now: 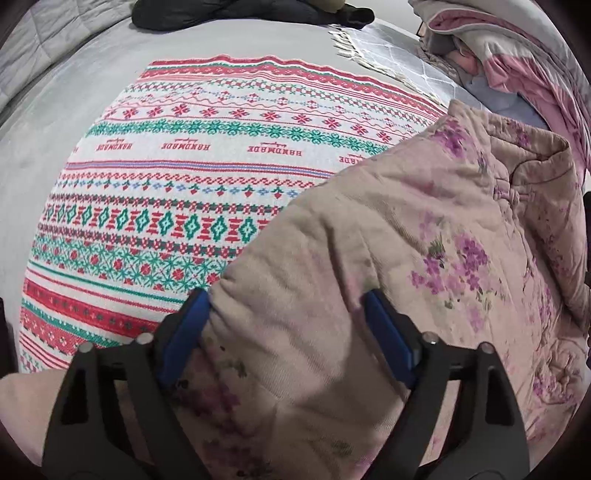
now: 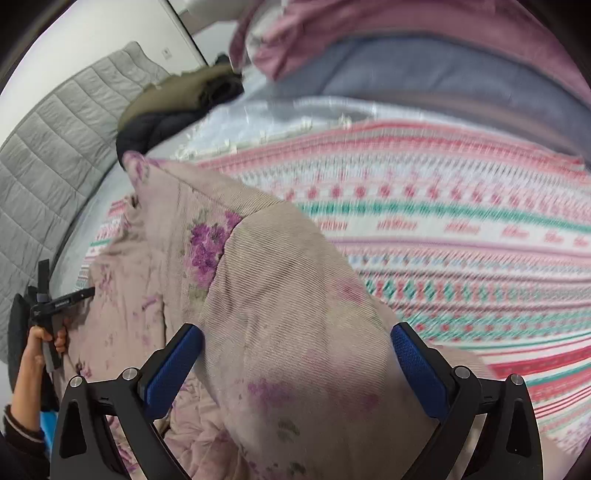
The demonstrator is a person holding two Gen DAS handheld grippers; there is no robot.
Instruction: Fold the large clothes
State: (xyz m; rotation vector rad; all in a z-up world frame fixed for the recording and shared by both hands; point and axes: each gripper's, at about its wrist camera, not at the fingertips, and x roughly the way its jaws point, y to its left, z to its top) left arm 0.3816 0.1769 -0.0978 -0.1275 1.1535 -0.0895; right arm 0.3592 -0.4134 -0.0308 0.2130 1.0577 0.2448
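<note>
The padded floral jacket (image 1: 424,240) lies on a patterned blanket (image 1: 184,177) spread over the bed (image 1: 44,147), filling the 3 to 6 o'clock part of the left view, its collar toward 2 o'clock. A thick fold of it bulges between the blue pads of the left claw (image 1: 286,325), which sit spread around the bulk; I judge it a loose grip on the fabric, though it is hard to tell how firmly it pinches. The right claw (image 2: 295,354) likewise straddles a raised hump of the jacket (image 2: 258,295), jaws wide, the blanket (image 2: 461,240) blurred toward 2 o'clock. To fold well, both claws should probably bite deep into the padding, lift evenly, and lay the edge straight across. A dark garment (image 1: 221,14) sits at 12 o'clock, pink bedding (image 1: 517,55) at 1 o'clock.
</note>
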